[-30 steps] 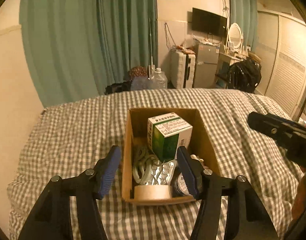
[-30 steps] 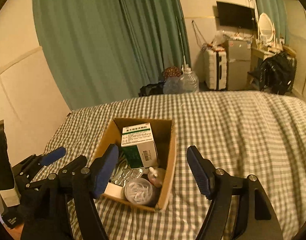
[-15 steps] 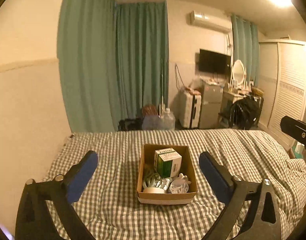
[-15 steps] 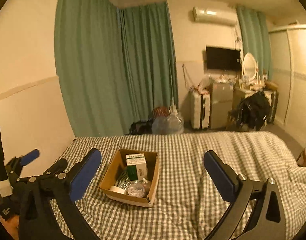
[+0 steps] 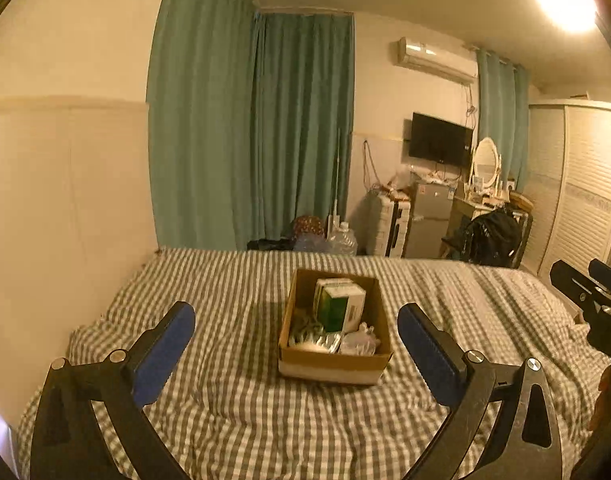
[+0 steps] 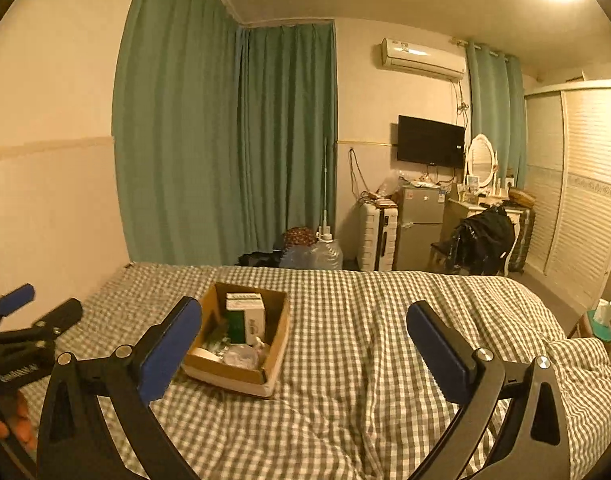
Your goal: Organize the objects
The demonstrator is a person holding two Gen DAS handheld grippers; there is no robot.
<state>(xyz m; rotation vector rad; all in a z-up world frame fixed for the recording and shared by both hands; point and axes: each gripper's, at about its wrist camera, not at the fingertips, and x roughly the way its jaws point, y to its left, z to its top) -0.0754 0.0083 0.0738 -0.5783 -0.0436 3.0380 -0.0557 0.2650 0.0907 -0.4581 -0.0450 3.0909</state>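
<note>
A brown cardboard box (image 5: 333, 364) (image 6: 275, 344) stands on the checked bed. Inside it a green and white carton (image 5: 339, 306) (image 6: 245, 316) stands upright among a roll of tape, blister packs and a small clear bag. My left gripper (image 5: 295, 344) hangs open above the bed, well short of the box, with nothing between its blue pads. My right gripper (image 6: 303, 344) is open too, empty, with the box just past its left fingertip. Each gripper shows at the edge of the other's view.
The bed's checked cover (image 5: 241, 412) spreads wide around the box. A plain wall runs along the left. Beyond the bed stand green curtains (image 6: 225, 148), water bottles (image 6: 325, 254), a suitcase (image 6: 377, 236), a small fridge (image 6: 419, 224), a chair with a black bag (image 6: 481, 240) and white wardrobe doors (image 6: 577, 192).
Both grippers have pulled back and up from close over the box, so the box now looks small and far. Their jaws have spread wider.
</note>
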